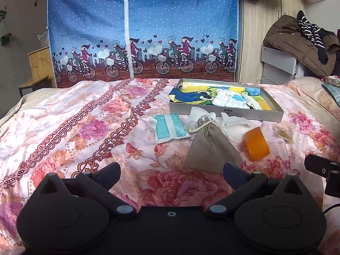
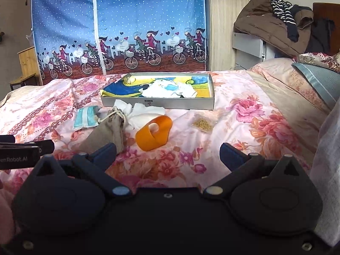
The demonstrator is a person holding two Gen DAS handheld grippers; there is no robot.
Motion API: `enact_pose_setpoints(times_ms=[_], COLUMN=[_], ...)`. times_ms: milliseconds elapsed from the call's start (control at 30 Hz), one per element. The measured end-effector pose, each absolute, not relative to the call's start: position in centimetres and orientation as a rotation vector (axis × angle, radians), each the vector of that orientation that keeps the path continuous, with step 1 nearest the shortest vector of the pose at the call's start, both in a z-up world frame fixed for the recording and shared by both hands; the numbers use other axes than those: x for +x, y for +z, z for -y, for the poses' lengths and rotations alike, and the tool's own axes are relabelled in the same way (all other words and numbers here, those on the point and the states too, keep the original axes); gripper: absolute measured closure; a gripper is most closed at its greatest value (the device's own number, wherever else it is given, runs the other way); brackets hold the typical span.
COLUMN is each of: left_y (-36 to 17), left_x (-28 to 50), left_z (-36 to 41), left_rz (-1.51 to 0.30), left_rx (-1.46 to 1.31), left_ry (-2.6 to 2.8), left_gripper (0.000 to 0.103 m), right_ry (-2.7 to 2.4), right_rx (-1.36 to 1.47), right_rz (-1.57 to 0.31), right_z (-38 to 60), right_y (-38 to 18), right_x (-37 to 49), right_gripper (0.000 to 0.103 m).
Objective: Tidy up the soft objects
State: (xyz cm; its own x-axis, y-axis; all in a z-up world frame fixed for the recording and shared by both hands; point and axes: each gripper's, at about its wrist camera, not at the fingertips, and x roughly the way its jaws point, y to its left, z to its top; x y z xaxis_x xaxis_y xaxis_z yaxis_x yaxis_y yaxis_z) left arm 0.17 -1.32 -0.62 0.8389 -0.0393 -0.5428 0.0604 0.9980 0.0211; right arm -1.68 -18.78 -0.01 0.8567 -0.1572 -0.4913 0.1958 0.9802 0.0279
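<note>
Left hand-held gripper (image 1: 171, 170), released, fingers spread wide with nothing between them, held above the floral bedspread (image 1: 63, 127) just short of the grey drawstring pouch (image 1: 209, 146); right hand-held gripper (image 2: 167, 156), likewise released and empty, held above the same bedspread near the orange strap loop (image 2: 154, 133). Each tool appears at the edge of the other's view, black and side by side. Grey drawstring pouch: lies flat on the bed, its tied neck pointing toward the box, its cord resting against the white cloth (image 1: 231, 125) crumpled behind it. Teal-and-white packet (image 1: 170, 127): on the bed, just left of the pouch neck. Orange strap loop: on the bed to the right of the pouch, standing on its edge, apart from it. Small clear bag of yellowish grains (image 2: 203, 124): on the bed further right, near the front corner of the box. Shallow grey box (image 1: 274, 114): rests on the bed beyond the loose items, lined with a blue-and-yellow printed cloth (image 1: 191, 96) that drapes over its left edge, and holding a folded white-and-blue bundle (image 1: 229, 98). Background: blue fabric wardrobe with bicycle print (image 1: 142, 31); brown coat (image 2: 269, 27) heaped on a white unit; pillows (image 2: 318, 80) at right
</note>
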Motion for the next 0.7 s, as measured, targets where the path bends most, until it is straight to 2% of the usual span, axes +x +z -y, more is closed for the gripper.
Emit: enact_pose_setpoints(times_ms=[700], left_y=[-0.67], left_x=[0.32], left_z=[1.39], left_rz=[-0.575], left_rx=[0.041], left_ry=[-0.042], left_gripper=[0.001], right_ry=[-0.183], right_rx=[0.071], right_rz=[-0.525], right_z=[18.52], right_y=[0.21], right_x=[-1.75], right_gripper=[0.0])
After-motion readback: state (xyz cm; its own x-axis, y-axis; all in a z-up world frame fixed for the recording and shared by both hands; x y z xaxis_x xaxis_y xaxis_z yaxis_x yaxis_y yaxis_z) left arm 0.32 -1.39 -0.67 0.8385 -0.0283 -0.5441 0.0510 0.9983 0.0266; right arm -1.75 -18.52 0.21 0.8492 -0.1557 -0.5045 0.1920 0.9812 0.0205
